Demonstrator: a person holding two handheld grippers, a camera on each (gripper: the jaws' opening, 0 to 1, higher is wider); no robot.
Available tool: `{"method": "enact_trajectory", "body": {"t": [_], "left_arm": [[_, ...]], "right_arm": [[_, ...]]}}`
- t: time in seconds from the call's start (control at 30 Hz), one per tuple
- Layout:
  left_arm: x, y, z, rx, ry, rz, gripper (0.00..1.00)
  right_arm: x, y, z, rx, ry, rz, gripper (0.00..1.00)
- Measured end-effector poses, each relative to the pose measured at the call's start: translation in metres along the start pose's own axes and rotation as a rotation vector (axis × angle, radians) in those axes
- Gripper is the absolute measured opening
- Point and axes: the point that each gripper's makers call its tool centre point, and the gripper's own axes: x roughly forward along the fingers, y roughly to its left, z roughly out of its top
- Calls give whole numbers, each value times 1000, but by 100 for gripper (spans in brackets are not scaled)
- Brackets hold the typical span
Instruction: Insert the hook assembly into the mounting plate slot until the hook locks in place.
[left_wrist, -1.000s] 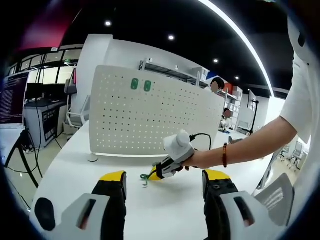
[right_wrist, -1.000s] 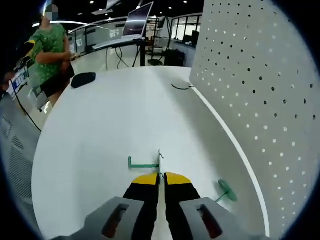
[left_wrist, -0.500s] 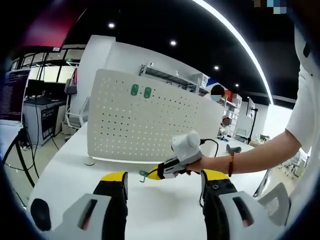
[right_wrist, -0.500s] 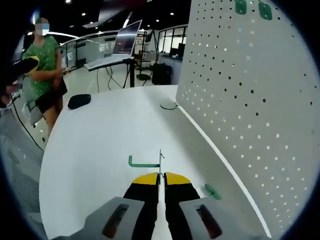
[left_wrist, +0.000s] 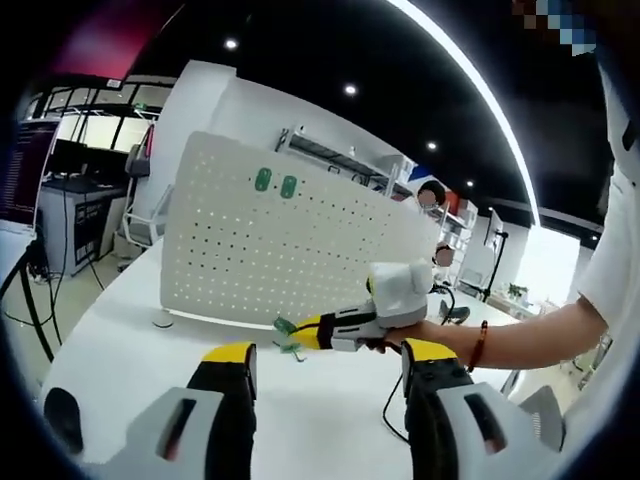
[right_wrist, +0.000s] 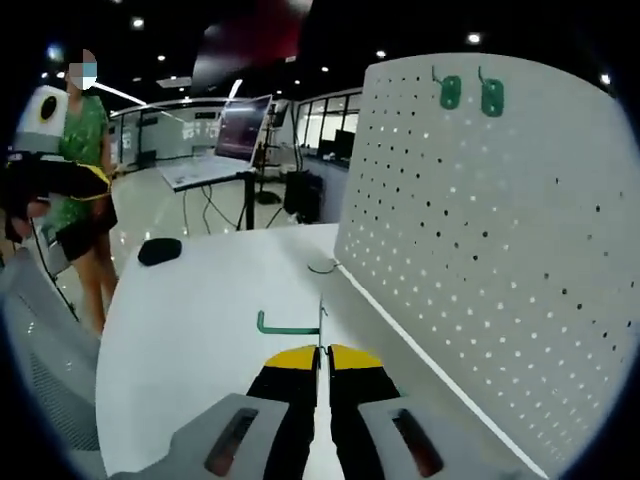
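My right tool (right_wrist: 320, 352) closed on green wire hook with metal prongs (right_wrist: 290, 323), held above white surface (right_wrist: 190, 320), facing white perforated pegboard panel (right_wrist: 480, 250) standing along surface edge. My left tool (left_wrist: 325, 365) open, empty. I'd square prongs to holes near two mounted green hooks (right_wrist: 468, 93), push straight until seated.

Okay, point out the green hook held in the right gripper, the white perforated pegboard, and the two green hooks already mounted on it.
green hook (right_wrist: 285, 324), right gripper view, its horizontal shank.
white perforated pegboard (right_wrist: 470, 250), right gripper view, its face.
two mounted green hooks (right_wrist: 470, 95), right gripper view, between the pair.
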Motion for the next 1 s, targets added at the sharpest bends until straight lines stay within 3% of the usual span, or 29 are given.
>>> {"method": "enact_trajectory", "body": {"t": [0.43, 0.63, 1.0], "left_arm": [[12, -11, 8, -11, -4, -34, 57], [17, -17, 12, -21, -1, -57, 56], [23, -27, 15, -72, -21, -85, 52]], "right_arm": [[-44, 4, 56, -8, -167, -51, 2], [-59, 5, 65, 11, -220, -76, 2], [-81, 36, 73, 44, -294, -40, 2]]}}
